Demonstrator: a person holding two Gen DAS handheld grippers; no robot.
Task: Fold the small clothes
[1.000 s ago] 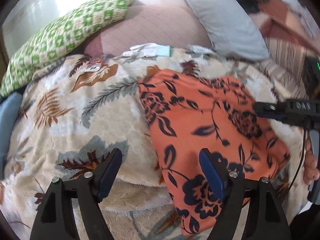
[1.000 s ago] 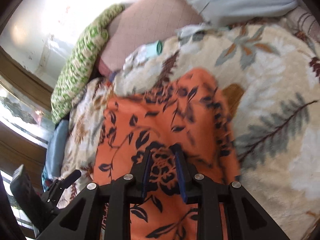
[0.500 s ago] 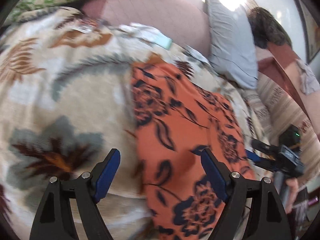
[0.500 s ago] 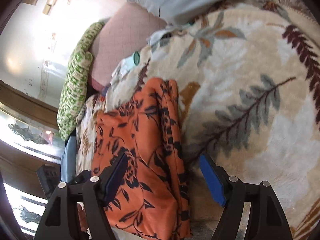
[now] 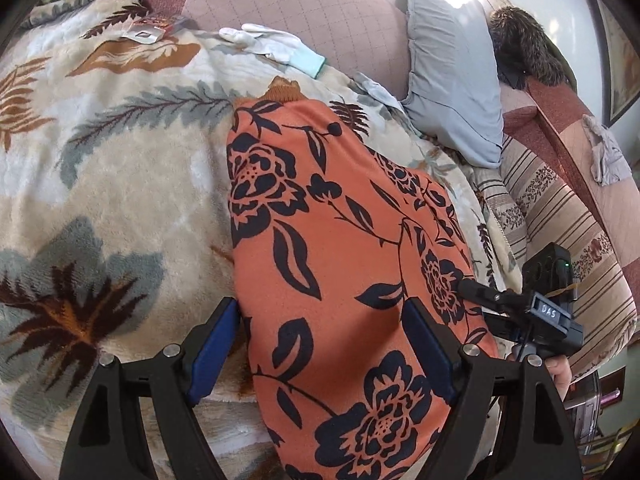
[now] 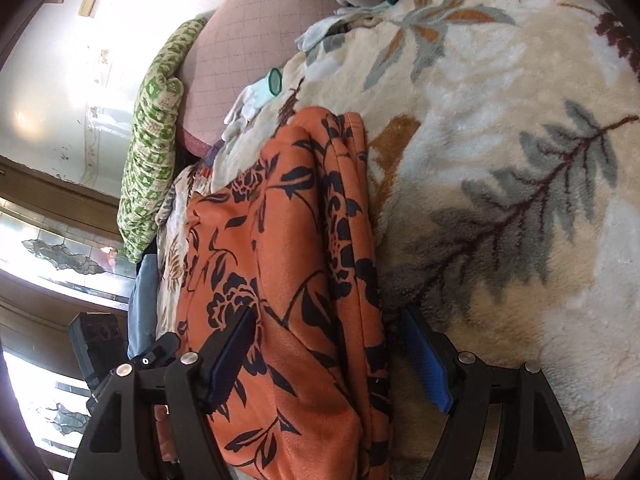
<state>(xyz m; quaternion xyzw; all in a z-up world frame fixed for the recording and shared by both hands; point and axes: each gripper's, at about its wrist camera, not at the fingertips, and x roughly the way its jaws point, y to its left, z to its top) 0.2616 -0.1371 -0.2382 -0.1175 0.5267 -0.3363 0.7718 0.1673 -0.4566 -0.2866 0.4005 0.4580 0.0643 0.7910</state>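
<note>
— Letting go, that's the change: the right claw (image 6: 326, 354), pinched nearly together on the orange floral garment (image 6: 288, 280) a second ago, now stands with its jaws wide apart, straddling the cloth's folded right edge without pressing it.

— And the other one?

— The left claw (image 5: 322, 346) was wide apart then and is wide apart now, its blue pads either side of the garment's near end, gripping nothing. It has tipped down closer to the cloth.

— Where does the garment lie?

— Flat on the leaf-patterned blanket (image 5: 112, 184) on the bed, as a long narrow strip with layers stacked along one edge. A white glove (image 5: 276, 46) sits well beyond its far end.

— So what does that mean?

— I'd judge one lengthwise fold is laid and released; both claws seem placed to take the near end for a crosswise fold.
</note>
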